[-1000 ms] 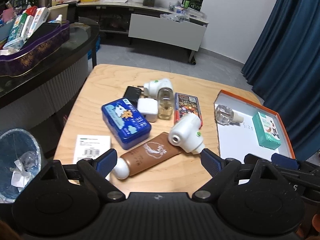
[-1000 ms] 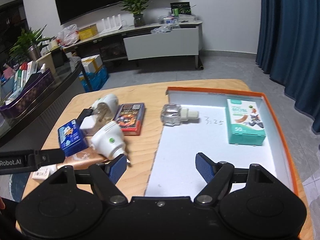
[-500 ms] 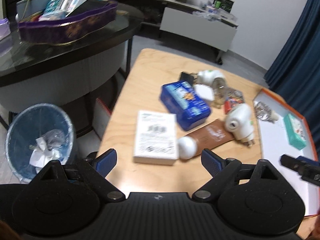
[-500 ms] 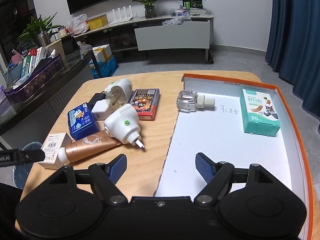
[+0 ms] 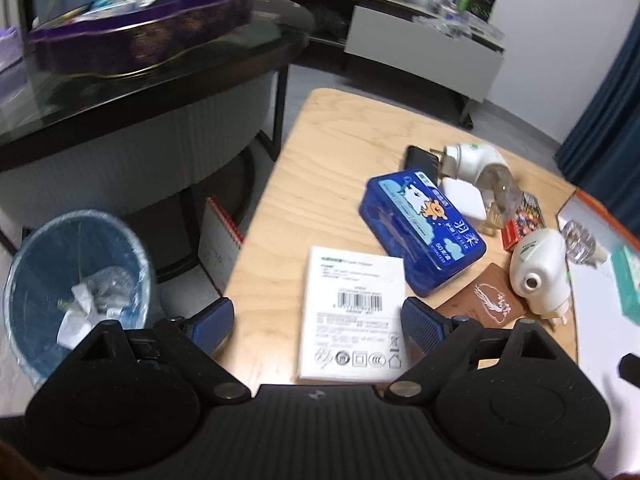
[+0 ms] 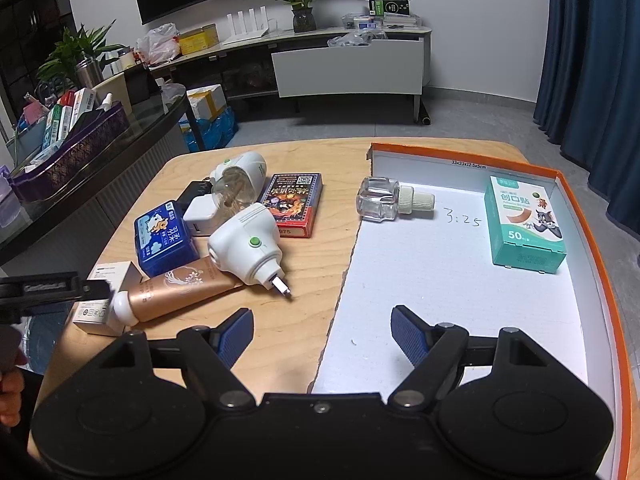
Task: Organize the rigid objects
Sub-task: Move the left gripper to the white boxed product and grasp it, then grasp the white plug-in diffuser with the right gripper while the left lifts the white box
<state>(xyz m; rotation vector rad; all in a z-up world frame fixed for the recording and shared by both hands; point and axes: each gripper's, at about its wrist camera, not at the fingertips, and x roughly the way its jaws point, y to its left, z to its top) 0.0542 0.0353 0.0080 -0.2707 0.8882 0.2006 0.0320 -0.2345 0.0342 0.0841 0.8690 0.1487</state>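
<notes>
My left gripper (image 5: 316,320) is open, its fingers astride the near end of a white box (image 5: 354,312) at the table's left front; the box also shows in the right wrist view (image 6: 100,300). Beyond it lie a blue tin (image 5: 420,232), a brown tube (image 6: 176,290), a white plug-in diffuser (image 6: 244,248), a card box (image 6: 294,204), a second diffuser with a bottle (image 6: 238,178) and a white charger (image 6: 200,216). My right gripper (image 6: 322,332) is open and empty over the near left edge of the orange-rimmed tray (image 6: 596,224), which holds a teal box (image 6: 522,224) and a glass bottle (image 6: 384,202).
A blue waste bin (image 5: 76,280) stands on the floor left of the wooden table (image 6: 320,152). A black glass table with a purple basket (image 5: 140,36) is at the far left. A TV cabinet (image 6: 348,64) and blue curtains (image 6: 592,60) are behind.
My left gripper has swung left and down from the brown tube and diffuser until its fingers flank the white box. My right gripper has drawn back slightly and stays open.
</notes>
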